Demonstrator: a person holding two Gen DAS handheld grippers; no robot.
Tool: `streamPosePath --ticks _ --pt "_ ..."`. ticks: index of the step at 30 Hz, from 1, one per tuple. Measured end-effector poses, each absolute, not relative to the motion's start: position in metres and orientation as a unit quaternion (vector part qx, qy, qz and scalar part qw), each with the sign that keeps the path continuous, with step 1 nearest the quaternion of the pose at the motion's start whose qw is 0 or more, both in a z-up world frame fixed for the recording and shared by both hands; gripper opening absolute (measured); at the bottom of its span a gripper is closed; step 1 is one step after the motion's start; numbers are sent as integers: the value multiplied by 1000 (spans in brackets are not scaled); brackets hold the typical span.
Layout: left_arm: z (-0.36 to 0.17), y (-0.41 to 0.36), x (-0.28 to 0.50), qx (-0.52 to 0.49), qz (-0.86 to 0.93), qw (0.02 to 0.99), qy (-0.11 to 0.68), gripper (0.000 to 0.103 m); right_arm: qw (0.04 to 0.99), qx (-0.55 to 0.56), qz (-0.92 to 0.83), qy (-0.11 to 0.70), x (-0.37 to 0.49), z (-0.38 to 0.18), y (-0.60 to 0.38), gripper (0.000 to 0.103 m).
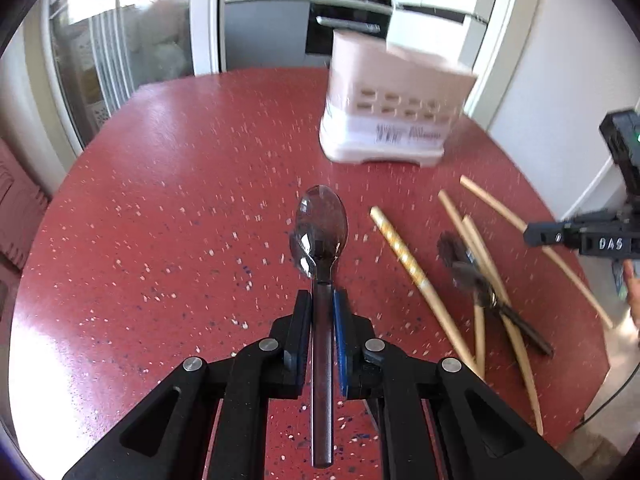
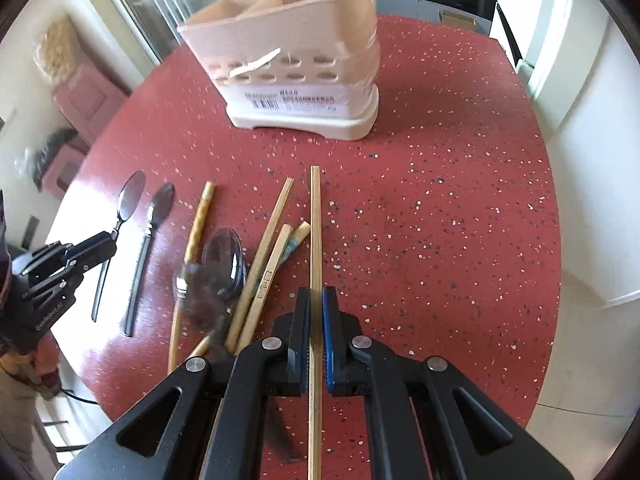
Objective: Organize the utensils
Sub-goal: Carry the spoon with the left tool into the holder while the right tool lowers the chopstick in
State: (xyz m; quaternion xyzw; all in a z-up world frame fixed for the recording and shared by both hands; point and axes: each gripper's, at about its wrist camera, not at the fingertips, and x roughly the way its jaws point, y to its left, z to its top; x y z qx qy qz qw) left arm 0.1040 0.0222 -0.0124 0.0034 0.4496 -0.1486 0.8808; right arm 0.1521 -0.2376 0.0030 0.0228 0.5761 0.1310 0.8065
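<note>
A metal spoon is clamped by its handle in the left tool, bowl pointing far toward the pale caddy; the right tool is clamped on a single chopstick lifted above the red tabletop. Loose chopsticks and a blurred spoon lie heaped left of the held stick, well apart from the caddy. Bare tabletop spreads right to the rounded edge. Only the right view shows the caddy's open compartments; the left view shows its side and the free tabletop running left to the curved rim.
</note>
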Motion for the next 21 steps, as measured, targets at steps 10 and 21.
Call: streamPosePath --ticks 10,21 --pt "53 18 103 -44 -160 918 361 41 832 98 153 525 144 42 -270 6" --pt "119 3 161 -81 -168 945 268 41 897 139 175 382 179 127 -281 6"
